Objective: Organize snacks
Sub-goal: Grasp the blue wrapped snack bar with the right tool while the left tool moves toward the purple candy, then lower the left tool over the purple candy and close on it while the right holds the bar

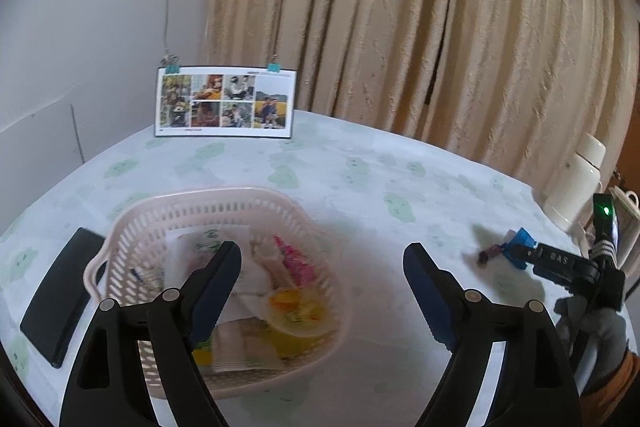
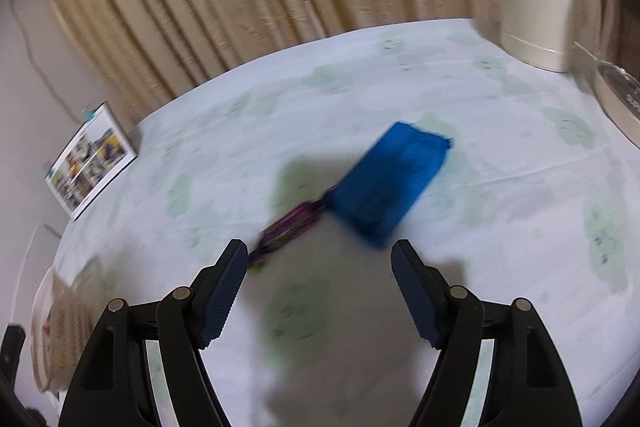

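Beige curtains (image 1: 420, 27) hang behind a table with a pale green-patterned cloth (image 1: 360, 187), and a photo card (image 1: 224, 103) stands at its far edge. Lower left in the left wrist view, the left gripper (image 1: 322, 291) hovers wide open and empty over a pink basket (image 1: 132, 227) filled with snack packets (image 1: 288, 259). At the centre of the blurry right wrist view, the right gripper (image 2: 318, 291), also spread open, hangs over a blue packet (image 2: 388, 179) and a purple packet (image 2: 284, 231) lying on the cloth.

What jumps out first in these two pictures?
A pink basket full of snack packets sits on the table just past the open left claw. Ahead of the open right claw, a bright blue packet and a purple packet lie on the green-patterned tablecloth.
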{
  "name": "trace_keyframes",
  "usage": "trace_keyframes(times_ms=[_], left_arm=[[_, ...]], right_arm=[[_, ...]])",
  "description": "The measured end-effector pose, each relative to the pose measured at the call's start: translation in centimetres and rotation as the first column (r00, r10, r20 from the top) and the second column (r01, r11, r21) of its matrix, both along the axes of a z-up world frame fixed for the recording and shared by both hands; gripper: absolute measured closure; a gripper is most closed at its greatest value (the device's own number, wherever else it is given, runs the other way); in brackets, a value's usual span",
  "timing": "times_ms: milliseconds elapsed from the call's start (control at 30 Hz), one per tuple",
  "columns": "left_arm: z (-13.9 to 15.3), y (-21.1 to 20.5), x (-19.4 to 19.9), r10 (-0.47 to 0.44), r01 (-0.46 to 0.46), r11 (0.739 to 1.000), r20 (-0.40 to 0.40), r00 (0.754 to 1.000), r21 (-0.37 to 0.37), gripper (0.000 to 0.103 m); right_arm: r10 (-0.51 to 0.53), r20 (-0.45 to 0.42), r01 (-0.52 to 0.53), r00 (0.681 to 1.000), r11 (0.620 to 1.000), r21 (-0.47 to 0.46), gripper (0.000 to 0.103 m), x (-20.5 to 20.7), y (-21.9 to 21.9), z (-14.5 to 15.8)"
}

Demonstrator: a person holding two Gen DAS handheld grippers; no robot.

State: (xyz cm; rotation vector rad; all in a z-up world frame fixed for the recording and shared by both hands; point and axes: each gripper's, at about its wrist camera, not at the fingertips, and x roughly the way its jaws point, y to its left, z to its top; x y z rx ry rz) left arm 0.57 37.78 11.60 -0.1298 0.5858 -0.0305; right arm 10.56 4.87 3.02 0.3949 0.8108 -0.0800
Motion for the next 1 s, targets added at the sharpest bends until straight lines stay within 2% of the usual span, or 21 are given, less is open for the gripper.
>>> trace_keyframes(times_ms=[200,467,533,733,800,867,933,1000], left_arm=[[0.1,-1.7,0.3,-0.037,0.037,0.999,-0.003,0.999,0.025,0.019],[-0.1,-3.7,0.8,-0.072,0.073,0.996,-0.014,0.997,0.053,0.019],[-0.1,-4.2,0.9,-0.082,0.083,0.995,-0.017,0.996,0.059,0.019],[-0.4,-5.9,1.6,-0.113,0.115,0.99,-0.032,0.993,0.078,0.019],[-0.5,-6.5,1.9,-0.123,0.126,0.989,-0.038,0.992,0.083,0.019],[-0.6,-7.1,2.2,-0.137,0.141,0.986,-0.043,0.99,0.087,0.019],[-0.7,-7.7,2.5,-0.151,0.155,0.984,-0.049,0.987,0.09,0.019],[-0.8,-8.5,2.8,-0.165,0.17,0.981,-0.055,0.985,0.094,0.019]], right_arm=[[-0.088,-0.043,0.09,0.995,0.995,0.035,0.031,2.0,-3.5,-1.0],[-0.1,-0.057,0.1,0.993,0.995,0.01,0.031,5.0,-4.1,-1.1],[-0.092,-0.067,0.092,0.994,0.996,-0.003,0.031,5.7,-3.9,-1.1],[-0.064,-0.067,0.054,0.996,0.99,-0.131,0.031,6.9,-2.5,-1.4],[-0.054,-0.069,0.043,0.996,0.986,-0.161,0.034,7.0,-2.3,-1.5],[-0.047,-0.076,0.032,0.996,0.981,-0.19,0.045,7.0,-2.3,-1.5],[-0.03,-0.084,0.011,0.996,0.976,-0.219,0.051,6.9,-2.4,-1.4],[-0.01,-0.086,-0.01,0.996,0.973,-0.231,0.054,6.8,-2.6,-1.4]])
